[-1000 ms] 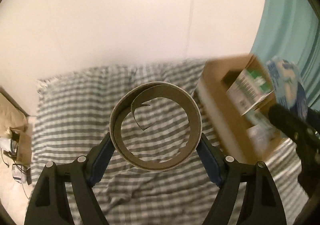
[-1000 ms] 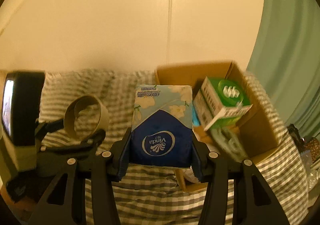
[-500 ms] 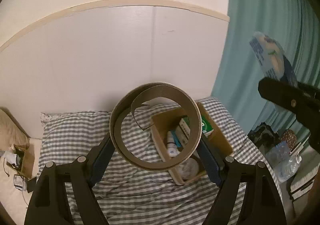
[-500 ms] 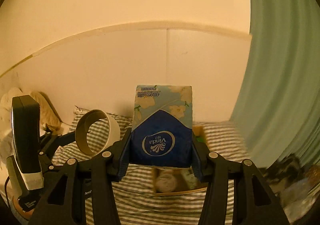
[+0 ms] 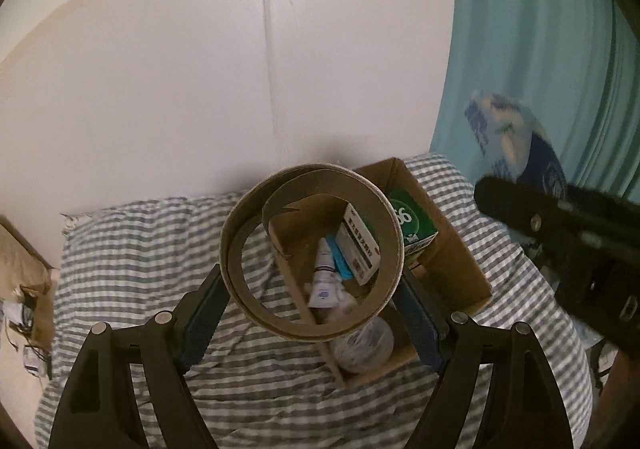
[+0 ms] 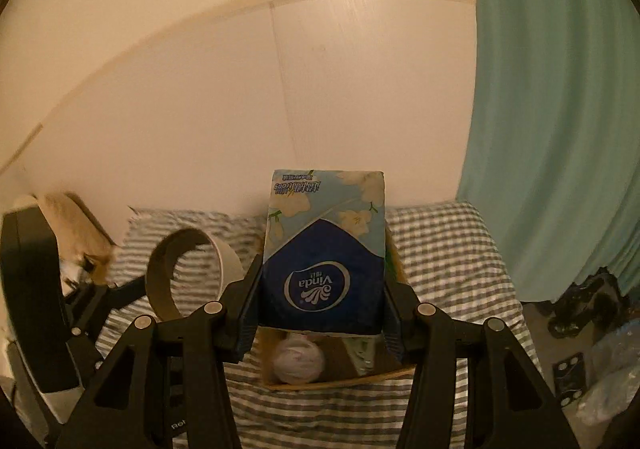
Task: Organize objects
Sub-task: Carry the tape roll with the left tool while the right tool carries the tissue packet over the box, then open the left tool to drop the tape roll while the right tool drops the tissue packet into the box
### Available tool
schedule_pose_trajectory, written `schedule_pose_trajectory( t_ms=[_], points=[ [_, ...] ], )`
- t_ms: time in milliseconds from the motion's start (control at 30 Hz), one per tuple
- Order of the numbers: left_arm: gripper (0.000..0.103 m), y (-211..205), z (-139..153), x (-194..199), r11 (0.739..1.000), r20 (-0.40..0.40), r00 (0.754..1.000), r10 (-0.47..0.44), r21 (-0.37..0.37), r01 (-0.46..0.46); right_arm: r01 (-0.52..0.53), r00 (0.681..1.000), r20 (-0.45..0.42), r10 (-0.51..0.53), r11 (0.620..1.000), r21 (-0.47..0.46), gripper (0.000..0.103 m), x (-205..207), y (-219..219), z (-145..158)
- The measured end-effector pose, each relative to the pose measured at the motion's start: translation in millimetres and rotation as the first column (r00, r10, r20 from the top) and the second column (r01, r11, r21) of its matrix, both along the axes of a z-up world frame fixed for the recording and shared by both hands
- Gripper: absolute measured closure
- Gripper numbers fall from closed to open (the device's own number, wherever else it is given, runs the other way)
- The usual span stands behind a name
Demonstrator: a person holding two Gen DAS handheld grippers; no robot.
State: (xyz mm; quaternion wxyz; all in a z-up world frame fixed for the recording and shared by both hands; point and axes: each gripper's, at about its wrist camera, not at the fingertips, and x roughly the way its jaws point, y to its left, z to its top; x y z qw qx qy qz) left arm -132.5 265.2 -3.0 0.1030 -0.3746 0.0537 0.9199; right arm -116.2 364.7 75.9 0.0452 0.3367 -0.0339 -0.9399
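Note:
My left gripper [image 5: 312,301] is shut on a brown cardboard tape ring [image 5: 240,245] and holds it in the air above the bed; the ring also shows in the right wrist view [image 6: 160,281]. My right gripper [image 6: 322,301] is shut on a blue Vinda tissue pack [image 6: 324,249], also seen in the left wrist view [image 5: 516,145]. Below both sits an open cardboard box [image 5: 452,257] on the bed, holding a green carton [image 5: 412,221], a white medicine box [image 5: 360,245], a tube [image 5: 324,277] and a white round object [image 6: 298,361].
The bed has a grey-and-white striped cover [image 5: 140,249]. A white wall [image 5: 180,69] stands behind it and a teal curtain [image 6: 552,109] hangs at the right. Clutter lies on the floor at the left [image 5: 24,297] and at the right [image 6: 588,309].
Both grippers have risen and pulled back from the box, which now looks smaller and lower in both views. Each still holds its object.

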Motion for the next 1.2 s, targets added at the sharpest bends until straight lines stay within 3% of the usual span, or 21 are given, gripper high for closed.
schedule_pose_trajectory(
  t_ms=[200, 500, 900, 1100, 1200],
  points=[
    [0.02, 17.2, -26.9, -15.2, 0.999, 0.014, 1.0, -0.021, -0.032, 0.022, 0.066, 0.993, 0.098, -0.063, 0.998, -0.025, 0.053, -27.9, 25.8, -44.0],
    [0.02, 24.1, -47.1, -30.0, 0.998, 0.028, 0.999, -0.03, -0.055, 0.031, 0.068, 0.976, 0.209, -0.056, 0.997, -0.047, 0.053, -51.1, 35.1, -87.1],
    [0.02, 22.1, -64.3, -42.9, 0.994, 0.051, 0.997, -0.056, -0.091, 0.061, 0.057, 0.969, 0.244, -0.033, 0.994, -0.09, 0.051, -50.1, 40.5, -107.3],
    [0.017, 22.0, -71.2, -49.1, 0.995, 0.071, 0.995, -0.069, -0.065, 0.074, 0.074, 0.967, 0.25, -0.047, 0.992, -0.102, 0.051, -52.1, 41.4, -112.8],
    [0.008, 22.6, -70.3, -49.0, 0.995, 0.062, 0.996, -0.058, -0.075, 0.062, 0.083, 0.969, 0.242, -0.055, 0.991, -0.108, 0.041, -50.9, 42.7, -110.7]
  ],
)
